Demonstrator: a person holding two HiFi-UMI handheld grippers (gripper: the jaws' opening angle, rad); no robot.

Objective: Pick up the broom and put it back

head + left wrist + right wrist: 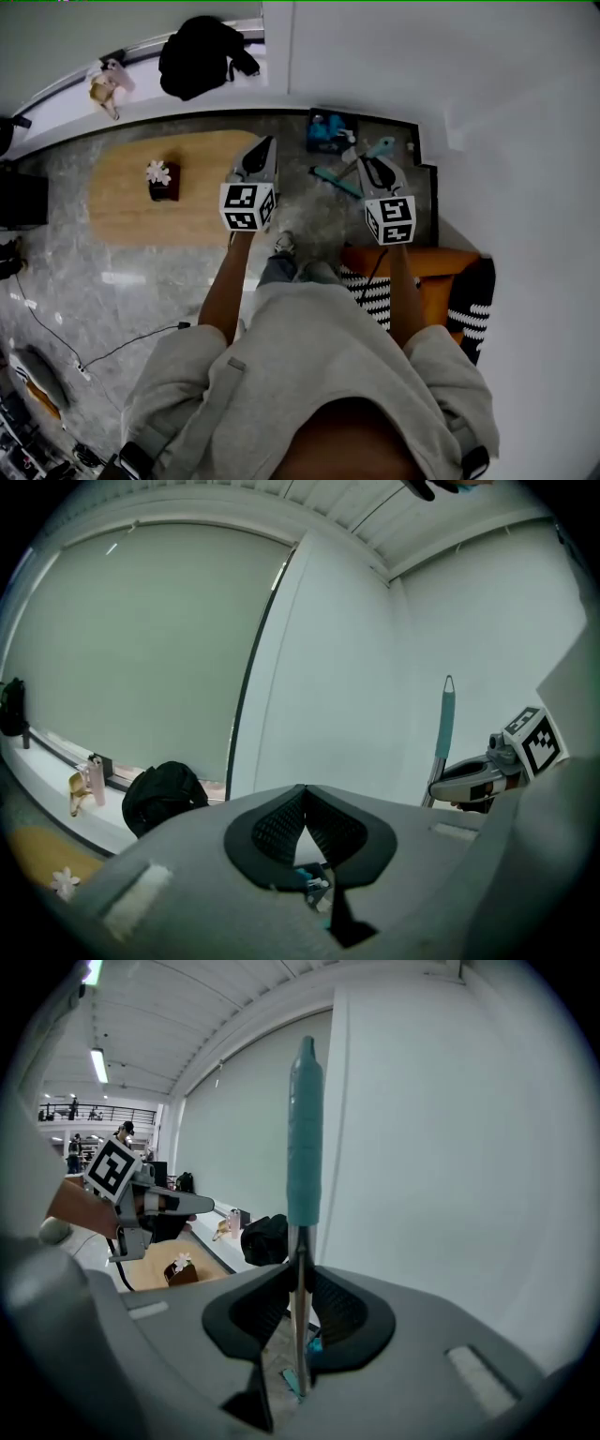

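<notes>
The broom has a thin metal shaft with a teal grip on top and stands nearly upright. My right gripper is shut on the shaft just below the grip. In the head view the teal grip pokes out past the right gripper, and the teal broom head is low by the floor. The left gripper hangs beside it to the left, apart from the broom. Its pads meet at the tips with nothing between them. From the left gripper view the broom and right gripper show at right.
A white wall corner stands close ahead. A teal box sits on the floor by it. A wooden low table carries a small dark box with a flower. A black backpack lies on the sill. An orange seat is at right.
</notes>
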